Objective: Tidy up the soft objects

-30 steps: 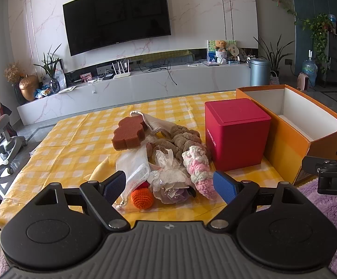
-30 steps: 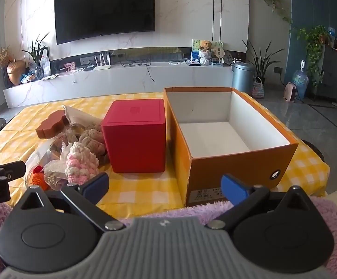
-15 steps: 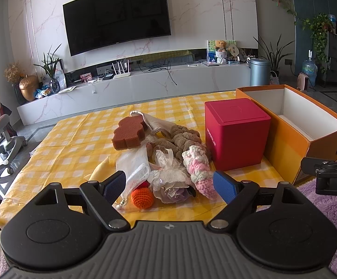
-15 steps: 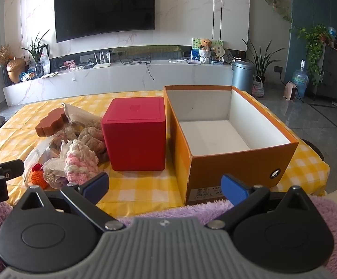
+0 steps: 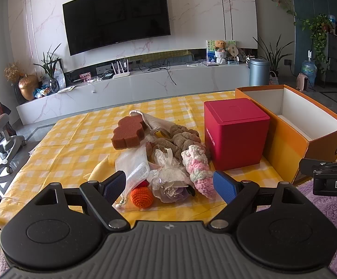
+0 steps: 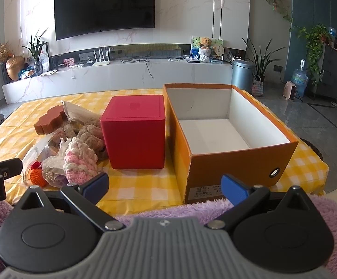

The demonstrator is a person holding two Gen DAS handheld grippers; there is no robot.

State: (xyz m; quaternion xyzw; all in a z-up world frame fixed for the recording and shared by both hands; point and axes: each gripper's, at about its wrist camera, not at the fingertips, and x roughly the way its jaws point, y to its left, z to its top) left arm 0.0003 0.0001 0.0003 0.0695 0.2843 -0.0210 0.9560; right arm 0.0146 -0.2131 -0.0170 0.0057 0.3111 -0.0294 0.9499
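Soft objects [image 5: 166, 158] lie heaped on the yellow checked tablecloth [image 5: 70, 144], left of the red cube box [image 5: 235, 132] and the open orange box [image 6: 233, 137]; the pink crocheted piece [image 5: 198, 167] runs lengthwise toward the camera, its narrow end nearest. Left gripper [image 5: 168, 186] and right gripper [image 6: 165, 186] both hang spread wide, holding nothing.
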